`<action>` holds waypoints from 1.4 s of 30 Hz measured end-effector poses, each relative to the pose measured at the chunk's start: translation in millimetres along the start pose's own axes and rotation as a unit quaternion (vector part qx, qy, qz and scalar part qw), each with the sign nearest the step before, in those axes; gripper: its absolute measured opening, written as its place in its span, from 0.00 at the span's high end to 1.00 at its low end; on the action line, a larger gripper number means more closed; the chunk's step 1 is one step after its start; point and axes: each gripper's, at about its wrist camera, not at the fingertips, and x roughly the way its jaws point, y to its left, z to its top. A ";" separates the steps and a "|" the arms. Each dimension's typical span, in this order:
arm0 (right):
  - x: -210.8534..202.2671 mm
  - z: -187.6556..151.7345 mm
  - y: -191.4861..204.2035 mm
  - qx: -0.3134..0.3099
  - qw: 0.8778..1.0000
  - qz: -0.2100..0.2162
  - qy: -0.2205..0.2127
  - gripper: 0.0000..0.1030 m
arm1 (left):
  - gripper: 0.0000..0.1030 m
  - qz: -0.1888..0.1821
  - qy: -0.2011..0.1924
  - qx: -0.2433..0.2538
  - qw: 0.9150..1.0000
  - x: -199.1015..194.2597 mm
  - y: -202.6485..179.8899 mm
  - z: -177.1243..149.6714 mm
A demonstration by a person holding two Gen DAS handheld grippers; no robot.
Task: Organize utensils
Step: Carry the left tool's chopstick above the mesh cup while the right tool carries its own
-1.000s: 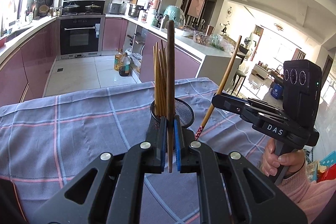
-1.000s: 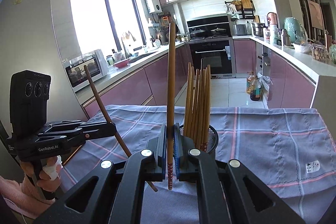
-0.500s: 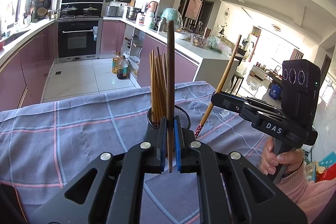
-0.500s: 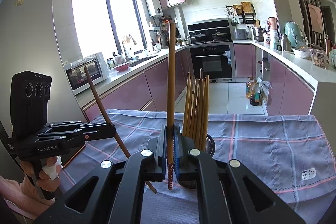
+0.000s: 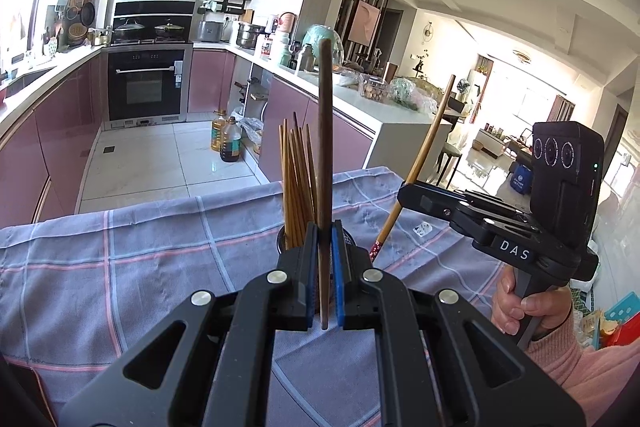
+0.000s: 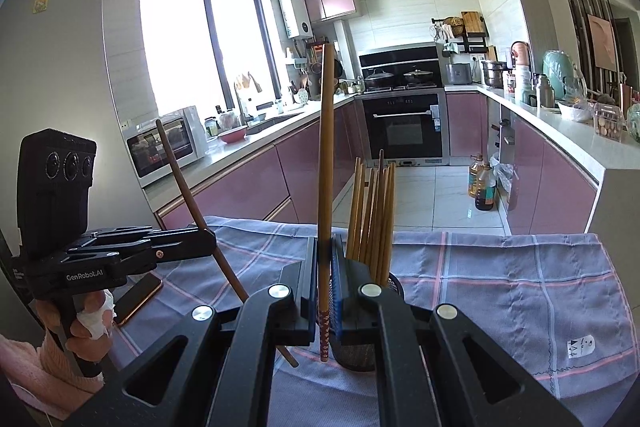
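Observation:
My left gripper (image 5: 324,251) is shut on a dark brown chopstick (image 5: 325,147) held upright. My right gripper (image 6: 324,259) is shut on a lighter chopstick (image 6: 326,167) with a red patterned end, also upright. A black mesh utensil holder (image 6: 360,351) stands on the checked cloth and holds several wooden chopsticks (image 6: 374,219); in the left wrist view the holder (image 5: 282,239) sits just behind my left fingers with its chopsticks (image 5: 296,183). Each gripper shows in the other's view, the right (image 5: 404,193) to the right of the holder, the left (image 6: 212,241) to its left.
The table is covered by a grey-blue checked cloth (image 5: 120,267). A phone (image 6: 138,293) lies on the cloth by the left hand. Behind are pink kitchen cabinets, an oven (image 6: 404,127), oil bottles (image 5: 226,141) on the floor and a counter with jars.
Both cameras have tilted up and drawn closer to the holder, which sits lower and partly hidden behind the fingers. Both chopsticks stay clamped.

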 end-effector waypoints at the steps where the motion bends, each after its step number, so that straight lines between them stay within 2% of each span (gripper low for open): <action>1: -0.3 0.3 -0.6 0.000 1.000 0.001 -0.001 0.95 | 0.93 -0.001 -0.001 0.001 1.000 -0.4 -0.3 1.1; 28: 5.0 18.6 0.3 -0.017 1.000 -0.004 -0.017 0.95 | 0.93 -0.011 -0.040 0.018 0.999 -12.4 -14.5 31.1; 42: 11.4 20.5 -3.6 -0.015 1.000 -0.007 -0.009 0.95 | 0.93 0.002 -0.032 0.014 0.999 3.3 -15.1 40.4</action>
